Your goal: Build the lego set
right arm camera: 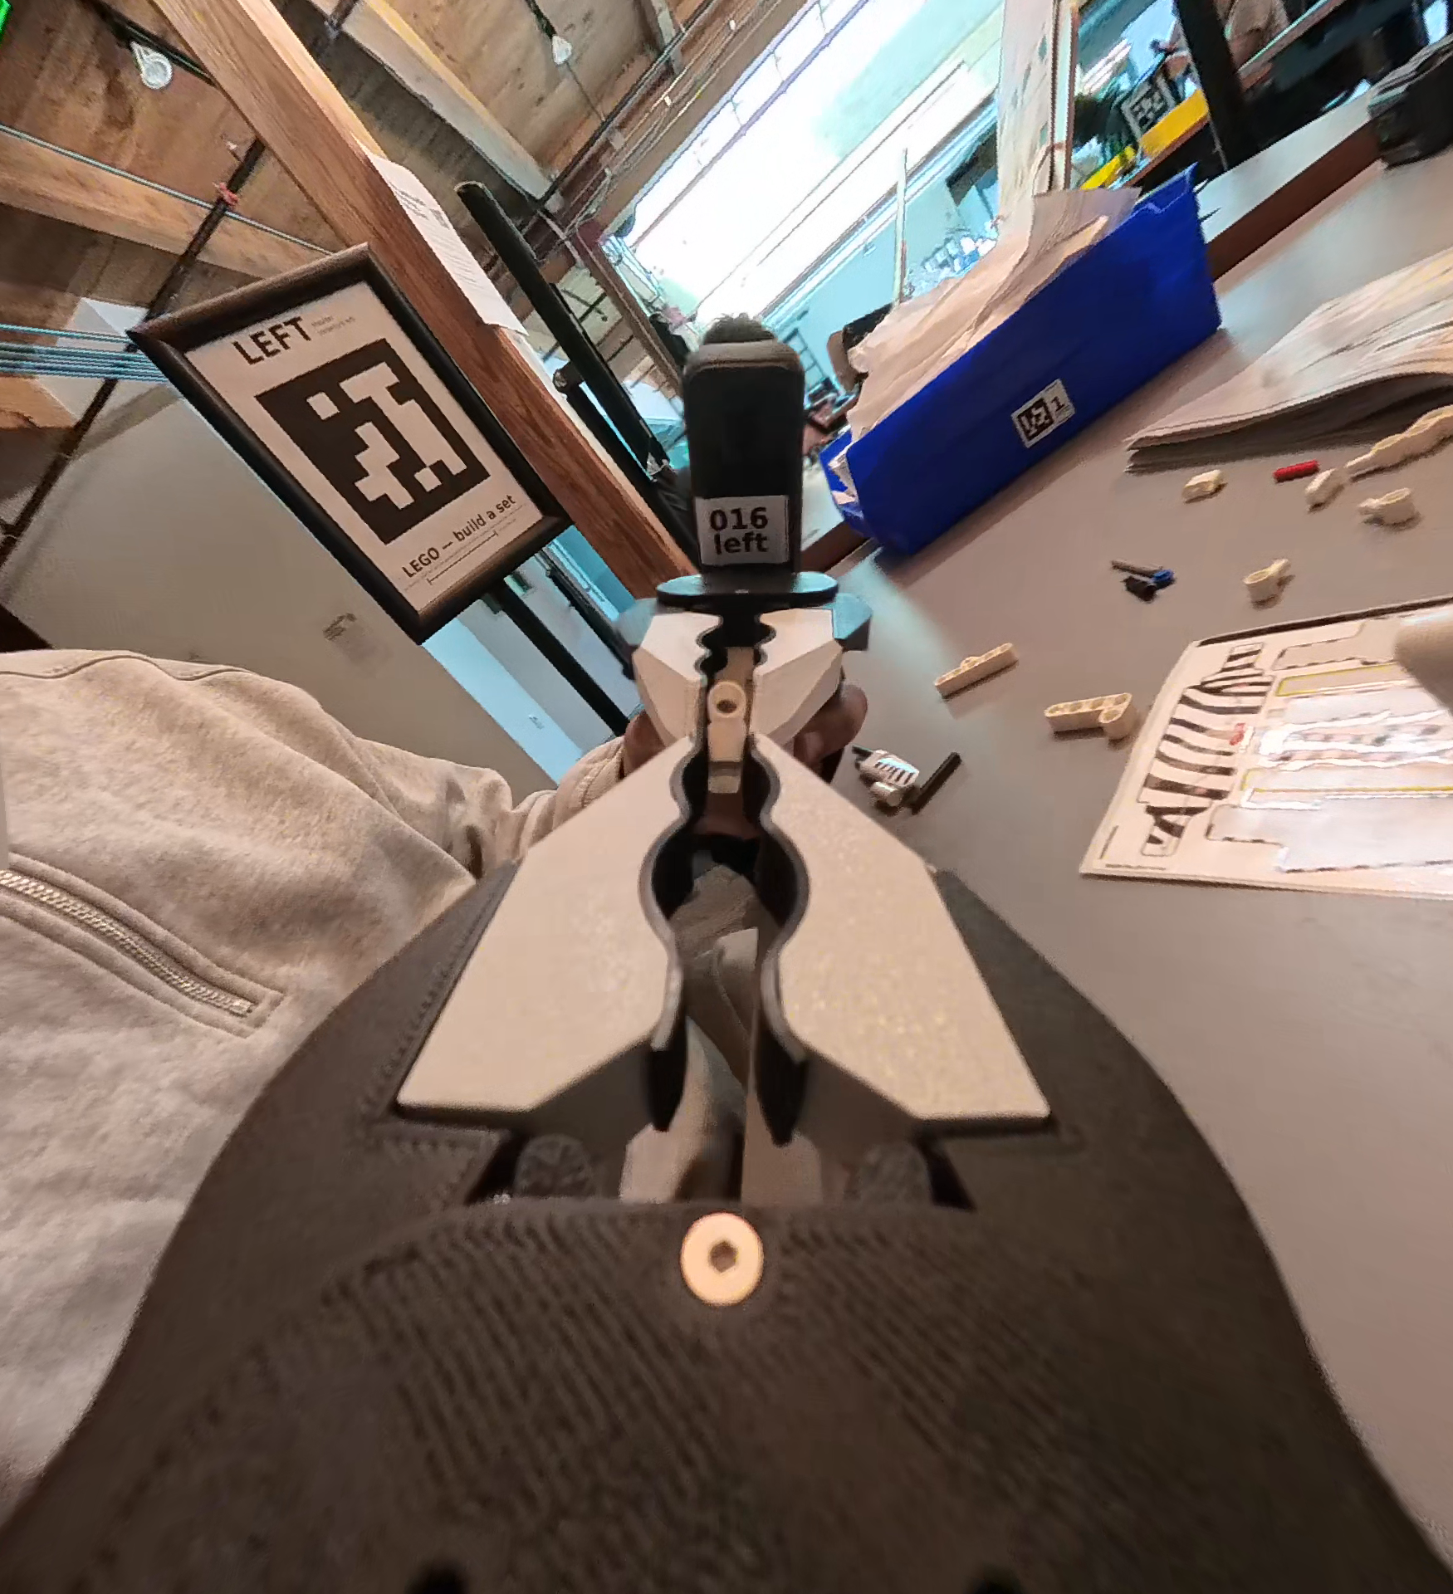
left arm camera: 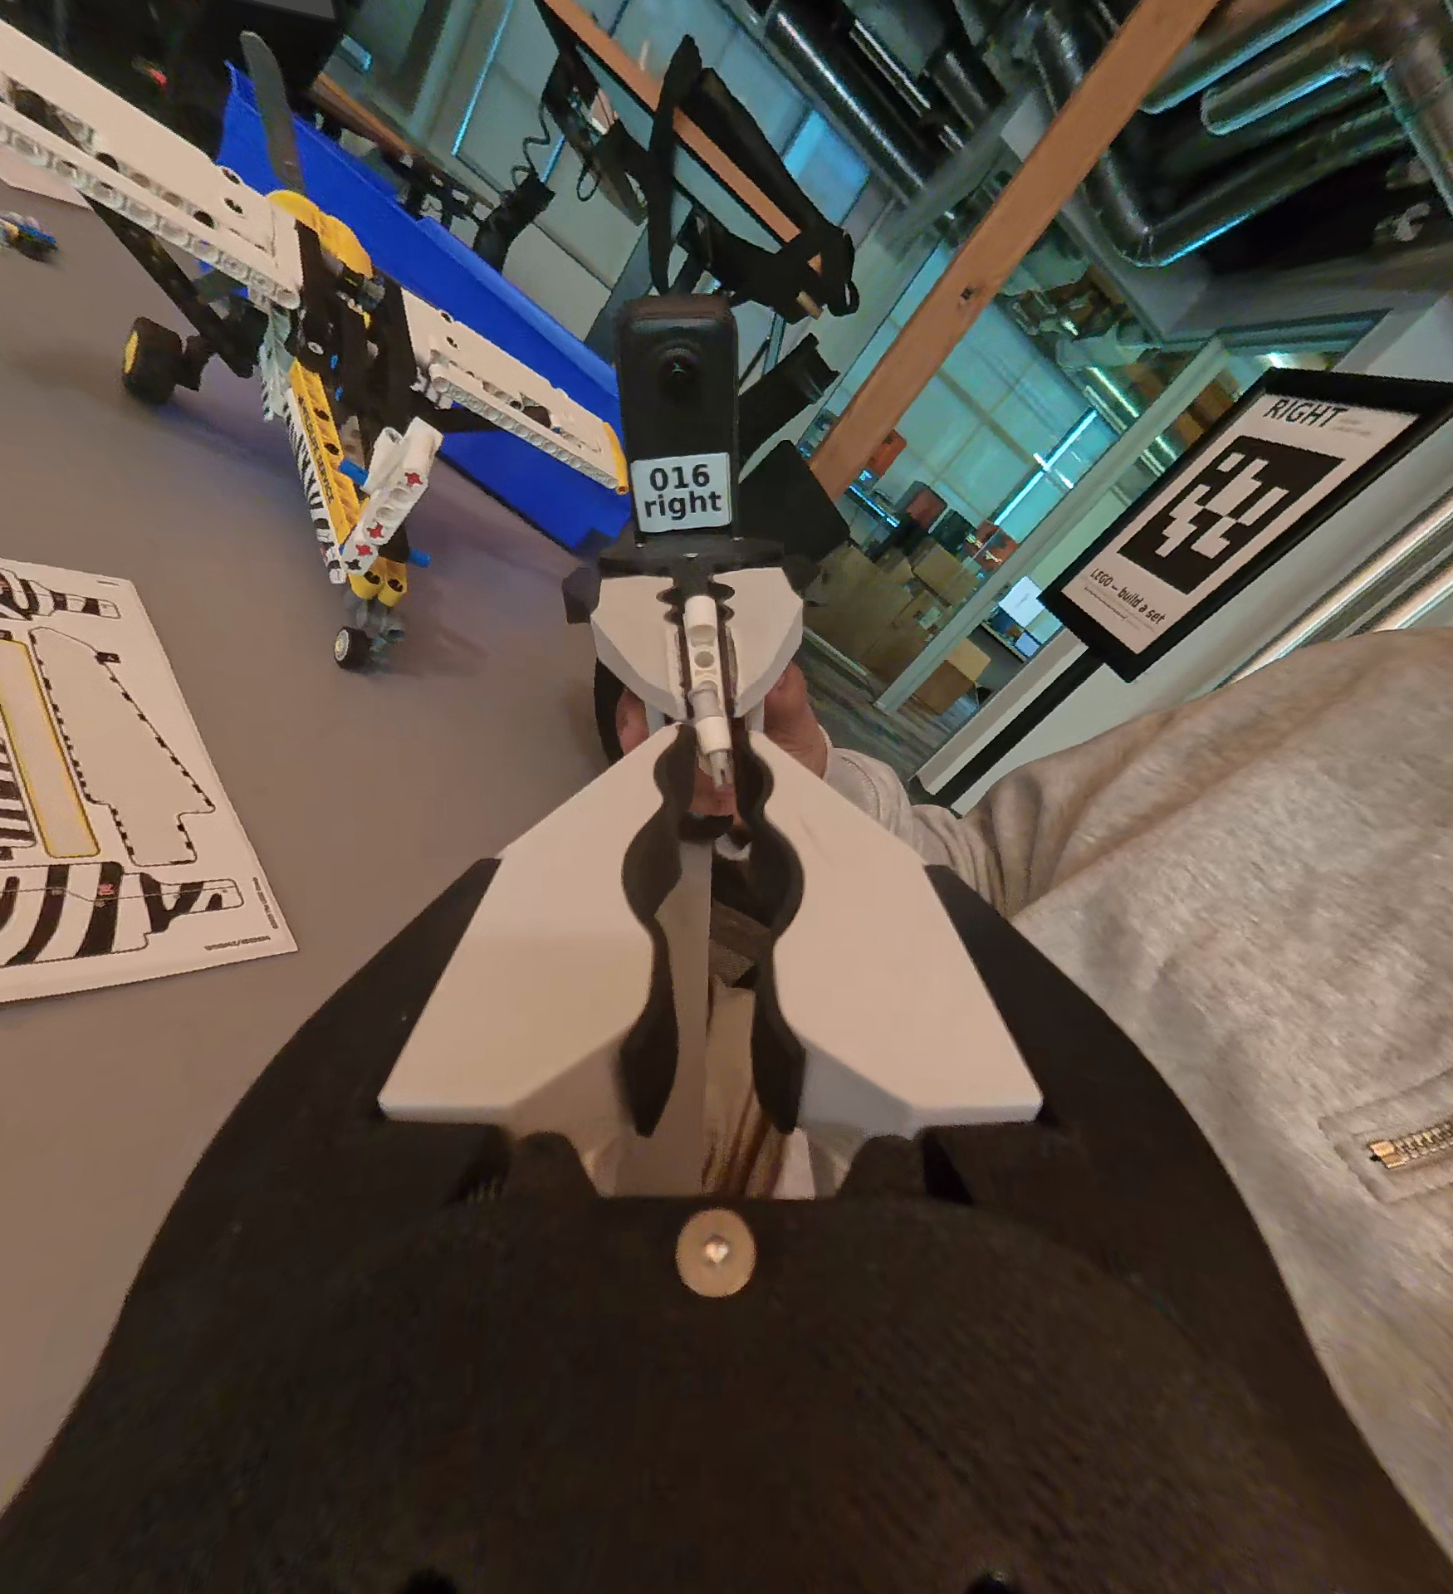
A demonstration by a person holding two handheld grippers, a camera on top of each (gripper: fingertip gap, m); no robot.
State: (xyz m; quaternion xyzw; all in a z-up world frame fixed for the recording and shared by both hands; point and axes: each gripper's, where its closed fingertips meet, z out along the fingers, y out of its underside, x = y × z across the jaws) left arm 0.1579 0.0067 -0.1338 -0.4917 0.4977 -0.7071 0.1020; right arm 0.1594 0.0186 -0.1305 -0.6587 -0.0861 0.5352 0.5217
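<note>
i see both claws raised off the desk (right arm camera: 1223, 992), tip to tip, in front of a person in a grey sweatshirt (left arm camera: 1223, 949). my left claw (left arm camera: 710, 759) is narrow, its tips at the lower end of a white lego beam (left arm camera: 701, 681). my right claw (right arm camera: 727, 768) is narrow too, pinching the same beam (right arm camera: 727, 733) from the opposite end. the part-built lego plane (left arm camera: 335, 379) stands on the desk by the blue bin (left arm camera: 490, 285). a sticker sheet (left arm camera: 59, 776) lies at the near edge, loose pieces (right arm camera: 1085, 716) beside it.
</note>
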